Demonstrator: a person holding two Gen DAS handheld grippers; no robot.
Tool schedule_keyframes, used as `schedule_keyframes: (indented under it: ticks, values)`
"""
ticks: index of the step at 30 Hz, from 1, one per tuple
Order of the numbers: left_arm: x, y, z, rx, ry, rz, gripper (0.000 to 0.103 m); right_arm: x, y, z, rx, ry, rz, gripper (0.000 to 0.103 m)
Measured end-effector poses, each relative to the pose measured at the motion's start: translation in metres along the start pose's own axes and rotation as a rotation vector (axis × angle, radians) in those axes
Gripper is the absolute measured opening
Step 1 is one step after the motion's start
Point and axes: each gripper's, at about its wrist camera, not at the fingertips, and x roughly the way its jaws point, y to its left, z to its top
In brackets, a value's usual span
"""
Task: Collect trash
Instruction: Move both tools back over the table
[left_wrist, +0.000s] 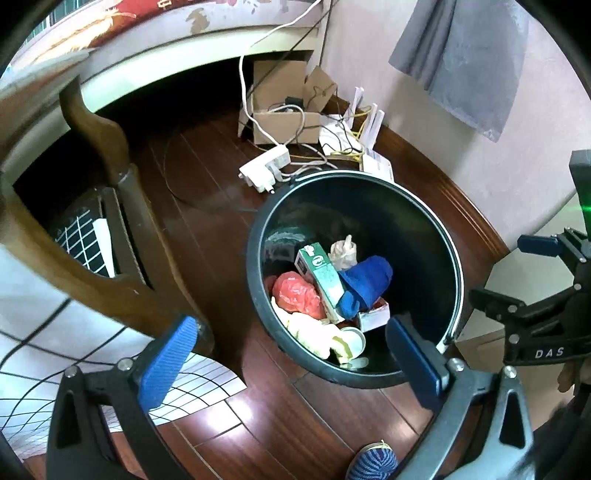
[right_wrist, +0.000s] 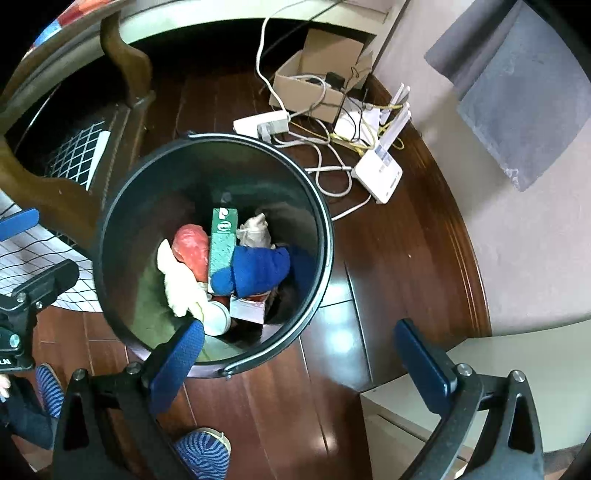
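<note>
Both claws, left and right, wide open, empty, above trash-filled bin.

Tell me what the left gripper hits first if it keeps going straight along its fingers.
Most likely the black trash bin: the open left gripper points at its near rim and the yellowish wad inside. Depth is unclear, so which comes first is uncertain.

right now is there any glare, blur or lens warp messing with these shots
Left wrist view: strong fisheye bend with black corners; the bed frame at left is smeared, and a green flare sits at the right edge. Right wrist view: same warp, glossy floor shows white glare patches; the bin interior stays dark.
</note>
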Motion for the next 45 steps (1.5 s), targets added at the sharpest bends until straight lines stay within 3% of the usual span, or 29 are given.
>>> schedule_keyframes:
  ticks: [14, 24, 30, 38, 45]
  values:
    - [-0.06, 0.011, -0.01, -0.043, -0.113, 0.051, 0.103, -0.065, 0.008, -0.008, 0.032, -0.132, 0.057, 0.103]
    - [-0.129, 0.042, -0.015, -0.11, -0.22, 0.085, 0.103, -0.111, 0.043, 0.009, -0.017, -0.259, 0.095, 0.103]
    - [-0.167, 0.081, -0.019, -0.163, -0.288, 0.123, 0.103, -0.145, 0.081, 0.028, -0.074, -0.368, 0.154, 0.103]
    - [-0.187, 0.155, -0.035, -0.284, -0.299, 0.189, 0.103, -0.182, 0.163, 0.05, -0.204, -0.539, 0.206, 0.103]
    - [-0.208, 0.221, -0.05, -0.389, -0.358, 0.22, 0.103, -0.194, 0.218, 0.08, -0.213, -0.608, 0.319, 0.103]
